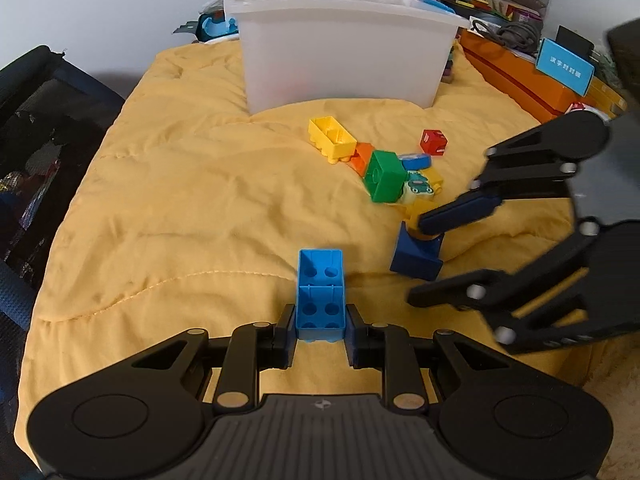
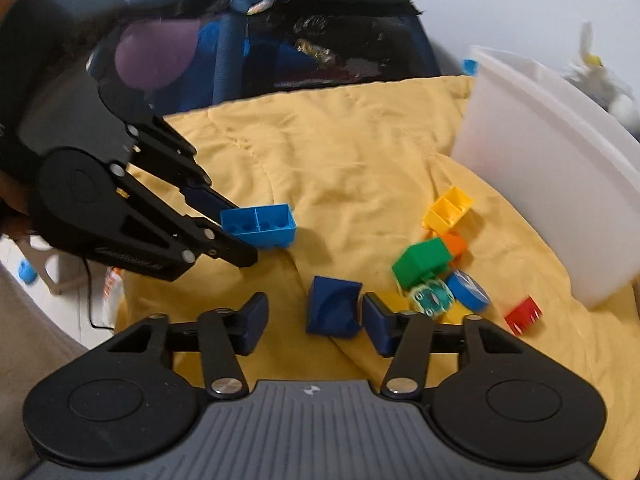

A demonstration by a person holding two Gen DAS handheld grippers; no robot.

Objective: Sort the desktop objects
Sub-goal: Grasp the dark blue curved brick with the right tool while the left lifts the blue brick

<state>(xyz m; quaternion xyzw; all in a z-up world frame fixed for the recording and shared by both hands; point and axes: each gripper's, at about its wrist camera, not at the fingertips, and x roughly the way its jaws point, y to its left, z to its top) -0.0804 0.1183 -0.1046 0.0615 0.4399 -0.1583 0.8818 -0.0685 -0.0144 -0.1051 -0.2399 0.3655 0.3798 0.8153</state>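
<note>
Left claw (image 1: 320, 334) pinches light-blue brick (image 1: 321, 292) at lower centre; right claw (image 2: 314, 322) half-open around navy block (image 2: 334, 307), gripping nothing.

Soft even daylight on my views, faint shadows, fisheye bending at the edges, right view motion-blurred

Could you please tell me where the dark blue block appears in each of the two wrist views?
Left wrist view: dark blue block lies right of centre, under the right gripper's upper finger.
Right wrist view: it sits low centre, between the open fingers, nearer the right one.
Shared landmark: the green block.
</note>
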